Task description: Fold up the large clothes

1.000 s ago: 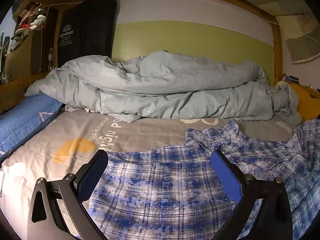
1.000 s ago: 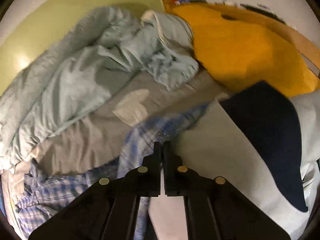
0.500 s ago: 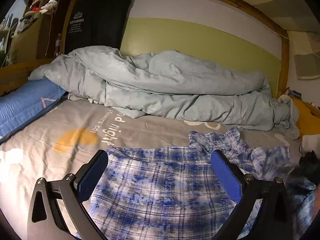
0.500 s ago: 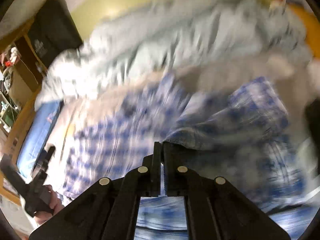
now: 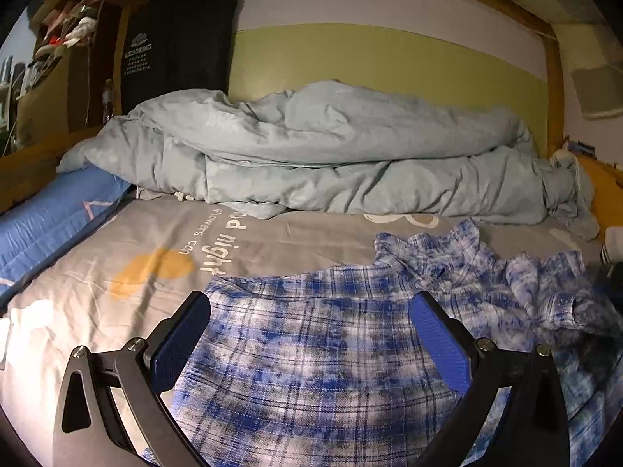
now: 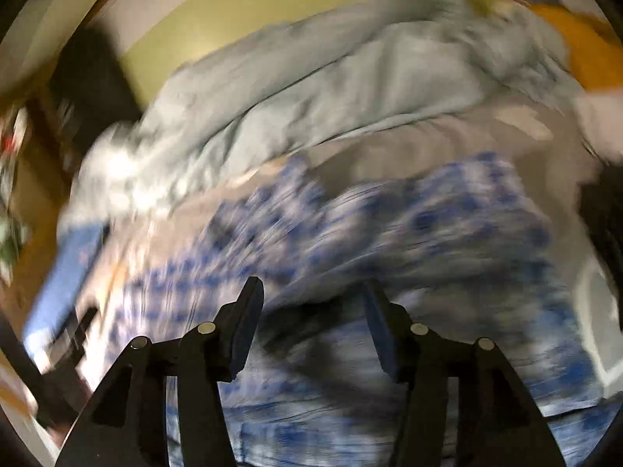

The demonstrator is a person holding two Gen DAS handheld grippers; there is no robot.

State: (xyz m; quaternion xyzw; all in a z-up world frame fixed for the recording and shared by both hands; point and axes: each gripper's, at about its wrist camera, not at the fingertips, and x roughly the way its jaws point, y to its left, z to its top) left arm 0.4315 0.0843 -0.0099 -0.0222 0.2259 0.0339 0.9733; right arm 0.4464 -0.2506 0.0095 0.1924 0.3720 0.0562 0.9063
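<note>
Bed w/ grey printed bedsheet (image 5: 128, 249), white "good night" lettering + 1 orange blob print at 9 o'clock of left view. Wooden bed frame (image 5: 555, 78) arcs round the far end; green-and-white wall panel (image 5: 389, 58) behind.

Nearest: left gripper (image 5: 311, 334), blue pads, jaws wide apart, nothing between them, poised over 1 blue-and-white plaid flannel shirt (image 5: 311, 350). Shirt lies on sheet from 6 to 3 o'clock, body fairly flat near cam, collar/sleeve area bunched and wrinkled at 3 o'clock.

Right gripper (image 6: 307, 311) also spread open, empty, above same shirt (image 6: 389, 225); right view heavily motion-blurred, fabric detail unreadable, a folded-over hump of plaid at centre.

Mid: 1 blue quilted mat (image 5: 46, 222) along bed edge at 9 o'clock.

Far: 1 pale grey-blue rumpled duvet (image 5: 331, 155) heaped across the bed's far side, 10 to 2 o'clock. 1 orange cushion-like item (image 5: 603, 183) at 3 o'clock, partly cut off. 1 black hanging garment w/ white print (image 5: 175, 46) at 11 o'clock, cluttered wooden shelf (image 5: 50, 58) at 10.
</note>
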